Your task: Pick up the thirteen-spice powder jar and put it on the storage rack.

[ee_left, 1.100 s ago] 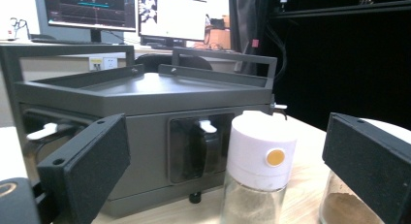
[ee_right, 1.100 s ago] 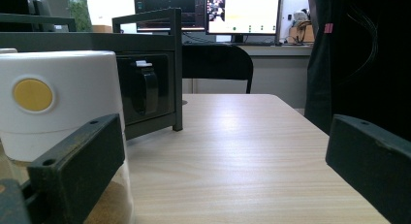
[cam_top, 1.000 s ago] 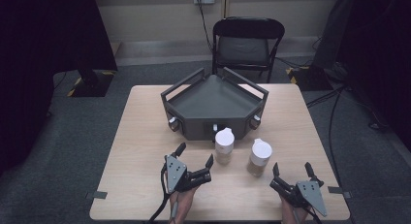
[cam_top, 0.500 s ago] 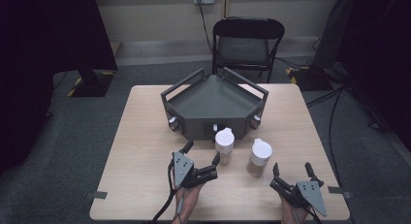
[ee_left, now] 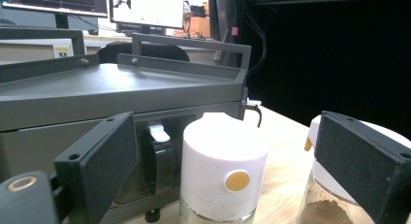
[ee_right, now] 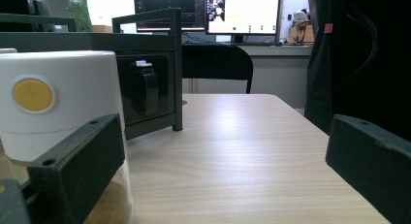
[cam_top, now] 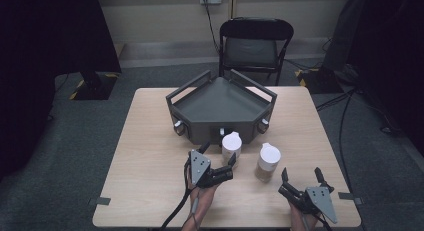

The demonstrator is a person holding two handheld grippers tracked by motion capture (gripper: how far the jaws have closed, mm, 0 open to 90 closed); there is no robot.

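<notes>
Two glass jars with white lids stand in front of a dark grey tray (cam_top: 220, 98). The left jar (cam_top: 231, 145) has a yellow dot on its lid (ee_left: 224, 170). My left gripper (cam_top: 220, 155) reaches around it from the front-left. Its jaws have just been closing, and the jar stands between them (ee_left: 225, 136) with gaps on both sides. The right jar (cam_top: 268, 161) holds brown powder (ee_left: 334, 207) and sits partly behind the left gripper's right jaw. My right gripper (cam_top: 301, 173) rests open near the table's front right corner, with that jar (ee_right: 58, 98) just left of its left jaw.
The tray has raised rails and a latch (ee_left: 157, 151) on its front wall. A black chair (cam_top: 256, 46) stands beyond the table's far edge. Bare tabletop (ee_right: 242, 136) lies ahead of the right gripper (ee_right: 223, 151). The table's front edge (cam_top: 150, 223) is close to both hands.
My left gripper has moved right and forward, bringing its jaws around the left jar, and the jaws have narrowed a little. The right gripper and both jars have stayed put.
</notes>
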